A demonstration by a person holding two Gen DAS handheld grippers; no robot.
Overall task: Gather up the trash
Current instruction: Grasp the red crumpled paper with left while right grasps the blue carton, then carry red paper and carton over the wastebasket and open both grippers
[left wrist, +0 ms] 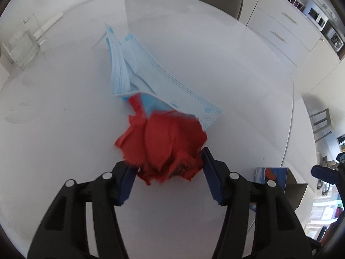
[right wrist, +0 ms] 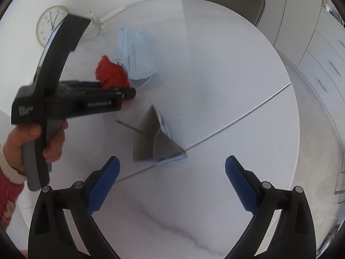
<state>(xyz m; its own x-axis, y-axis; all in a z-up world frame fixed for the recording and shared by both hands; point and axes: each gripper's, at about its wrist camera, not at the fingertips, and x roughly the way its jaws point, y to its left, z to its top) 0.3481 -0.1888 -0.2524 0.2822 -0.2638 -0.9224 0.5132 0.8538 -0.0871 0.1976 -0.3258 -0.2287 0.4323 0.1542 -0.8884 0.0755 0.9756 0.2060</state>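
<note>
1. Where the round white worktop [right wrist: 215, 69] with faint grey marbling fills both views, a thin seam is seen crossing it, and a clear glossy cover lies over its far part.
2. A crumpled red paper wad [left wrist: 163, 149] is held between the blue ribbed pads of the left tongs [left wrist: 167, 172], which are pinched on its near edge; the pads are seen touching both sides of the wad.
3. A loose heap of pale blue pleated face masks [left wrist: 138, 64] lies on the worktop just behind the wad, touching it.
4. The right tongs [right wrist: 171, 179] are spread wide with nothing between them, held above the worktop.
5. A torn grey cardboard packet with a blue-and-white printed face [right wrist: 155, 138] stands partly unfolded on the seam, just ahead of the right tongs.
6. The left hand [right wrist: 36, 142], in a red patterned sleeve with a cream cuff, is seen gripping the black handle of the left tool.
7. A clear acrylic holder [left wrist: 21, 45] stands at the far left rim of the worktop.
8. A grey upholstered chair [right wrist: 228, 2] is set at the far side, a round white wall clock [right wrist: 49, 24] is at the left, and white drawer cabinets [left wrist: 278, 28] line the right wall.
</note>
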